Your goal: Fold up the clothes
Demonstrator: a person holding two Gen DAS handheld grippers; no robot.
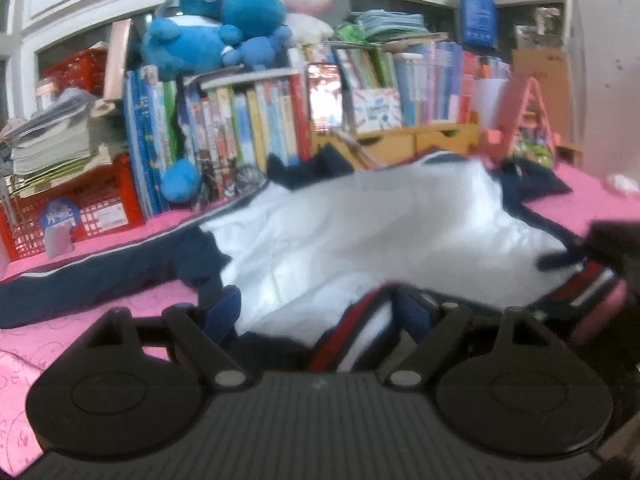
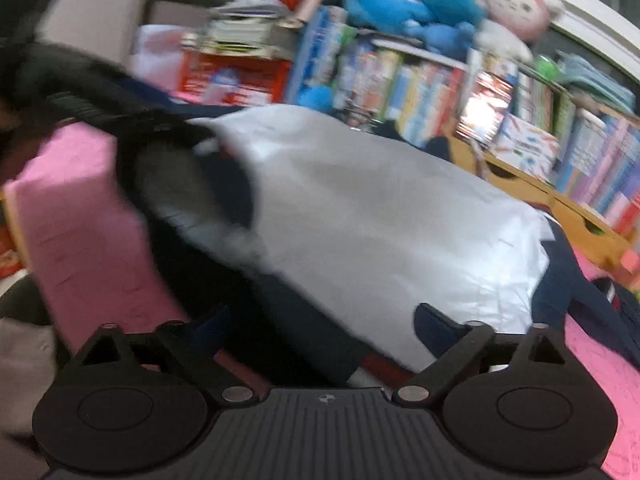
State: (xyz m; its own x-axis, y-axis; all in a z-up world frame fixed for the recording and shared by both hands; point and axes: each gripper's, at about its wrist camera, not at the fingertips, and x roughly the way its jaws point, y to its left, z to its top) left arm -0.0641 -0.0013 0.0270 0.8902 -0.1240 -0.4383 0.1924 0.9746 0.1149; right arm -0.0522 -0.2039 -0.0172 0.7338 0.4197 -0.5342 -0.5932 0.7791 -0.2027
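No legible text anywhere. Book spines (image 1: 256, 120) on the shelf carry print too blurred to read; the same goes for the label on the red crate (image 1: 100, 208) left of them.

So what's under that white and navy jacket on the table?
The jacket lies spread on a pink cloth covering the surface; pink shows along its edges in both views. Whatever sits beneath the jacket's middle is covered and cannot be seen.

Books (image 1: 248, 120) under plush toys (image 1: 208, 36) (blue, pink).
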